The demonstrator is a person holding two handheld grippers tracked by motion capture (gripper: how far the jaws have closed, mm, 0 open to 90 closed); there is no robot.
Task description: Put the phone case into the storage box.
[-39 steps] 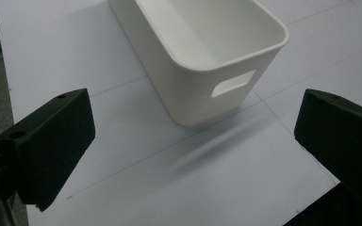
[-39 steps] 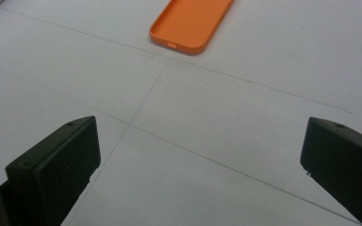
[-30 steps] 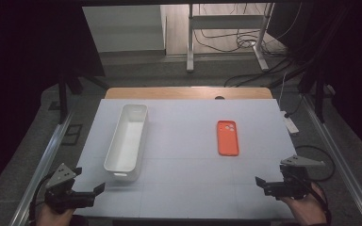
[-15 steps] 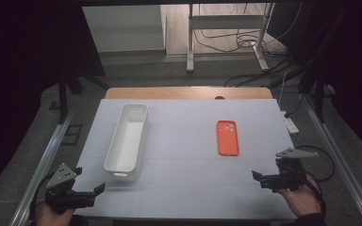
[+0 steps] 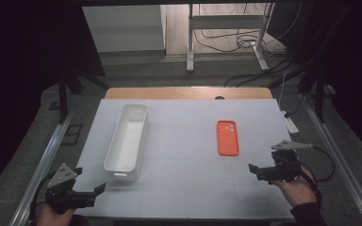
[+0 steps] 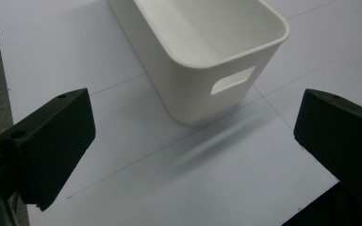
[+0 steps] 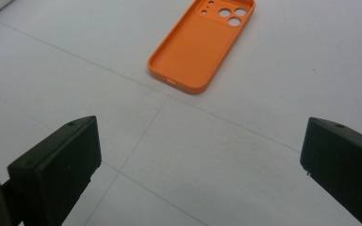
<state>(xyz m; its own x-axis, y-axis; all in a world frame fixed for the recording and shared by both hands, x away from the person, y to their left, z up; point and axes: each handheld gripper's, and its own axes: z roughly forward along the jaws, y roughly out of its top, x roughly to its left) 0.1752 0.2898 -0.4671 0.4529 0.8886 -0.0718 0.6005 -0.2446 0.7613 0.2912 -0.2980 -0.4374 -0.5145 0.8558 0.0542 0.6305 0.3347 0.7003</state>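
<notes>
Orange phone case [image 5: 227, 138] lying flat on the white table [image 5: 188, 188], inner side up, camera cut-outs toward the far edge; placed in the right half, roughly midway between near and far edges, well clear of the right edge. Nothing resting in or on it. In the right gripper view, same phone case [image 7: 201, 43] ahead of the jaws and slightly left of centre, untouched, bare table between it and the jaw tips.

Right gripper [image 5: 264, 171] held over the near right part of the table, near the phone case but apart from it, pointing leftward. Jaws spread wide, released, gripping nothing. Hand [image 5: 298, 189] behind it coming in from the near edge, cable trailing toward the right edge.

White bin [image 5: 127, 141] standing upright in the left half of the table, long and narrow, running from near the far edge toward the near edge, well apart from the phone case. Interior empty as far as visible: plain white floor and walls. In the left gripper view, near end of the bin [image 6: 202, 56] with a slot handle cut through the short wall, open mouth up.

Left gripper [image 5: 89, 194] at the near left corner of the table, just short of the bin's near end, not touching it. Jaws wide apart, released, nothing between them.
</notes>
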